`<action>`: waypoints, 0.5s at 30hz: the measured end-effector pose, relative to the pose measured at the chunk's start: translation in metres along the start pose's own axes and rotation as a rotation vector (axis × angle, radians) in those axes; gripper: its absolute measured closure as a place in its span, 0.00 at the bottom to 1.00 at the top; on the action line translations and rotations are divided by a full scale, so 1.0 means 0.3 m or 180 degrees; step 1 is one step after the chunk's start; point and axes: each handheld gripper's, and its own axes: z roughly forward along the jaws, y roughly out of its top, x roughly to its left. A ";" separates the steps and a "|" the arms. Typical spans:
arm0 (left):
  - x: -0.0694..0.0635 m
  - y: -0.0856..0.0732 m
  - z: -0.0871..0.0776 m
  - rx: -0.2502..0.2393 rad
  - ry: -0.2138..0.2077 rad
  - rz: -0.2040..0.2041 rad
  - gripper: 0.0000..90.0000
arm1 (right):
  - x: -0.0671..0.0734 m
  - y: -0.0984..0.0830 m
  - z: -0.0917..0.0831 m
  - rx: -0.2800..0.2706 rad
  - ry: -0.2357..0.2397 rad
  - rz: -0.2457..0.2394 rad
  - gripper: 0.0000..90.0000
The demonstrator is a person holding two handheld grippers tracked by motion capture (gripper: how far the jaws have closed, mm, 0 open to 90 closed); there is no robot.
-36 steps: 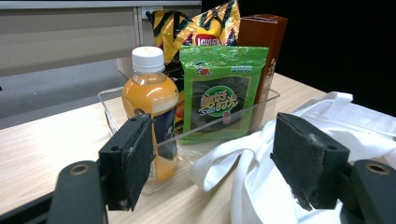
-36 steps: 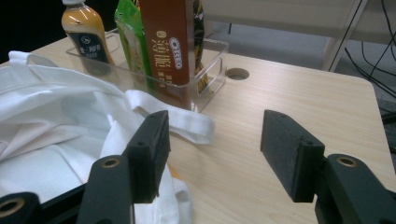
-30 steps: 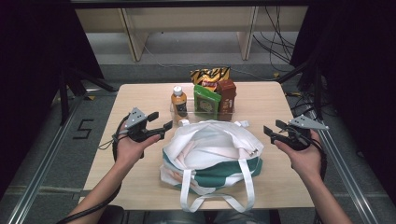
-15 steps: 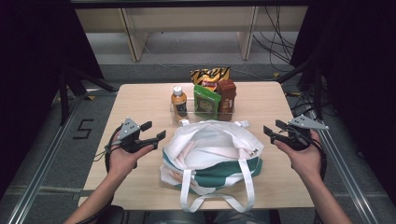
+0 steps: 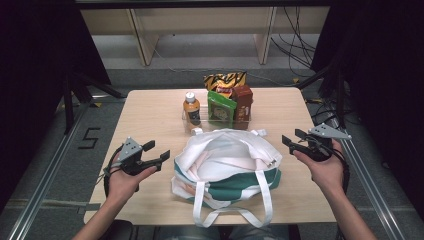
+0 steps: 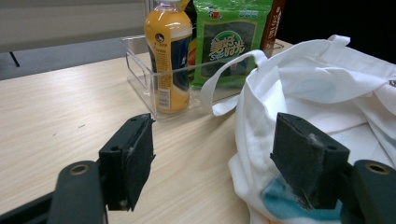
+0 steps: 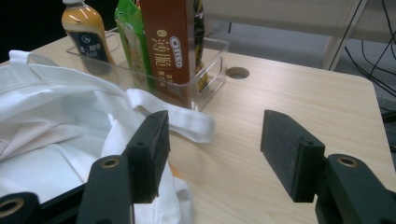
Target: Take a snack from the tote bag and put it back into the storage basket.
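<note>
The white and green tote bag (image 5: pixel 225 167) lies slumped near the front edge of the table (image 5: pixel 150 115), between the two claws. The left gripper (image 5: pixel 157 152) hangs just beside the bag's left side, its jaws spread wide and holding nothing; in the left gripper view the bag's white cloth (image 6: pixel 317 93) bulges past the right-hand jaw, though whether it touches the pad cannot be told. The right gripper (image 5: pixel 291 139) sits near the table's right edge, just off the bag's upper right corner, its jaws likewise released and apart, with bare wood between them and a white handle strap (image 7: pixel 173 116) lying ahead of the left one. Behind the bag, toward the far edge, a clear tray (image 5: pixel 186 116) holds an orange drink bottle (image 5: pixel 191 107), a green snack packet (image 5: pixel 220 107) and a brown biscuit box (image 5: pixel 243 102). The table is pale wood on a grey floor, with dark curtains at both sides and a light shelf frame beyond. Both forearms come in from the front edge, each hand cupped under its gripper, pointing inward at the bag.
</note>
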 end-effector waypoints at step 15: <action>0.008 -0.051 -0.022 -0.0047 0.0051 -0.0147 0.32 | 0.005 -0.003 0.001 0.0058 0.0017 0.0007 0.47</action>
